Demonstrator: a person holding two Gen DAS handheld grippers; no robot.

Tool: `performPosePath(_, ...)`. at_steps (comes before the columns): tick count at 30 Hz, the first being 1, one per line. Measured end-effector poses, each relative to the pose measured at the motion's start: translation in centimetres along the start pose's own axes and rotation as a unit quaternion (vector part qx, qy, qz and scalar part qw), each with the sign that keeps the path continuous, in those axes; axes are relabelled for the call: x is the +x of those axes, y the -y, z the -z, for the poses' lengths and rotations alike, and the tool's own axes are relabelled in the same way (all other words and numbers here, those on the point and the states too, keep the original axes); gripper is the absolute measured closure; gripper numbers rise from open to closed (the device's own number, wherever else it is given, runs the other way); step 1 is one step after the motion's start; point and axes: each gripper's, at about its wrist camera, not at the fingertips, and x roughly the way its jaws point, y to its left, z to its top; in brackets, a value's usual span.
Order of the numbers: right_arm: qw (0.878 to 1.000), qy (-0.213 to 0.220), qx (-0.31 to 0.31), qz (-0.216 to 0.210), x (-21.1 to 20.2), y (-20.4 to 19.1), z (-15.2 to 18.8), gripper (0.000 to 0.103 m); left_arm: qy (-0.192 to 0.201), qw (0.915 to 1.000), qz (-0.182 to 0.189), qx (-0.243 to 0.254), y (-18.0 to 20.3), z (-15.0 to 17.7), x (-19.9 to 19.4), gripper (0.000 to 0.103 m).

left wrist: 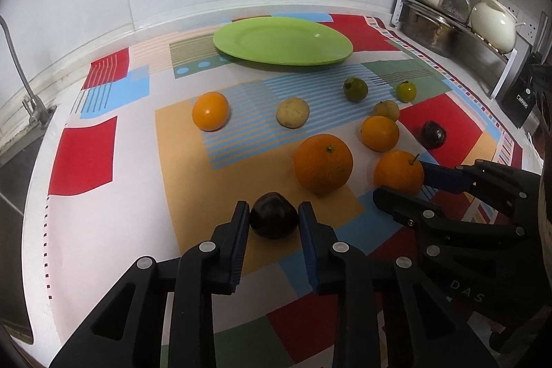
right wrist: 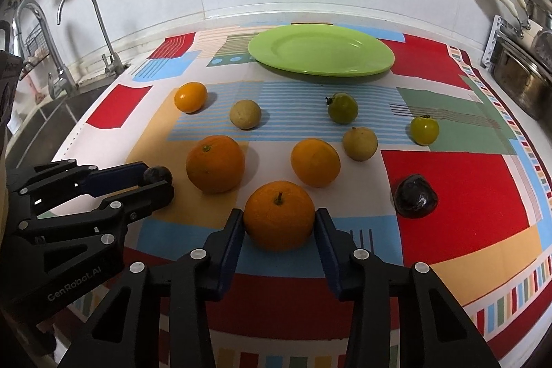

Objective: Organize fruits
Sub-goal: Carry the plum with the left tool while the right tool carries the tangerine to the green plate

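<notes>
My left gripper [left wrist: 274,212] brackets a dark fruit [left wrist: 273,215], pads touching both flanks. My right gripper [right wrist: 279,223] clasps a stemmed orange [right wrist: 279,215]. Both fruits sit on the tablecloth [right wrist: 448,181], nearer me than the green plate [right wrist: 321,50].

A white counter [right wrist: 241,12] carries a patchwork cloth [right wrist: 455,181] of red, blue, tan and green blocks. On the cloth, seen from the right wrist, a green plate [right wrist: 321,49] lies at 12 o'clock. A small orange [right wrist: 190,97] sits at 10, a tan fruit [right wrist: 245,114] beside it. Two green fruits [right wrist: 342,108] [right wrist: 424,130] lie toward 2. A large orange [right wrist: 215,163], a medium orange [right wrist: 315,162] and a stemmed orange [right wrist: 279,220] cluster centrally, a second tan fruit [right wrist: 360,143] just beyond them. Dark fruits lie at 4 [right wrist: 415,195] and 9 [right wrist: 157,175].
</notes>
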Motion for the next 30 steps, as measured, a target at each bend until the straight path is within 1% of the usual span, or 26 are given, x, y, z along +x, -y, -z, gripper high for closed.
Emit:
performPosePath(6, 1.000, 0.005, -0.002, -0.001, -0.8, -0.5, -0.1, 0.061, 0.010, 0.9999, -0.002, 0.004, -0.1, -0.4, -1.4, 0.074)
performPosePath(13, 1.000, 0.028, 0.003, 0.002, -2.9, -1.3, -1.1, 0.061, 0.035, 0.9992, -0.005, 0.015, -0.5, -1.5, -3.8, 0.074)
performPosePath(18, 0.999, 0.049, 0.011, 0.007, -4.4, -2.2, -1.8, 0.061, 0.055, 0.9981, 0.003, 0.028, -1.0, -2.0, -5.2, 0.074)
performPosePath(22, 0.998, 0.061, 0.019, 0.011, -5.2, -2.8, -2.0, 0.061, 0.062, 0.9974, 0.008, 0.035, -1.2, -2.2, -5.8, 0.074)
performPosePath(24, 0.998, 0.066, 0.018, 0.016, -5.5, -2.9, -2.1, 0.061, 0.066, 0.9973, 0.004, 0.031, -1.3, -2.4, -6.0, 0.074)
performPosePath(27, 0.997, 0.072, 0.010, 0.011, -6.0, -2.7, -2.6, 0.061, 0.071, 0.9973, 0.006, 0.018, -1.1, -2.7, -6.3, 0.074)
performPosePath(30, 0.997, 0.082, -0.007, 0.001, -6.4, -2.3, -3.2, 0.061, 0.076, 0.9970, -0.007, 0.003, -0.6, -3.0, -6.7, 0.074)
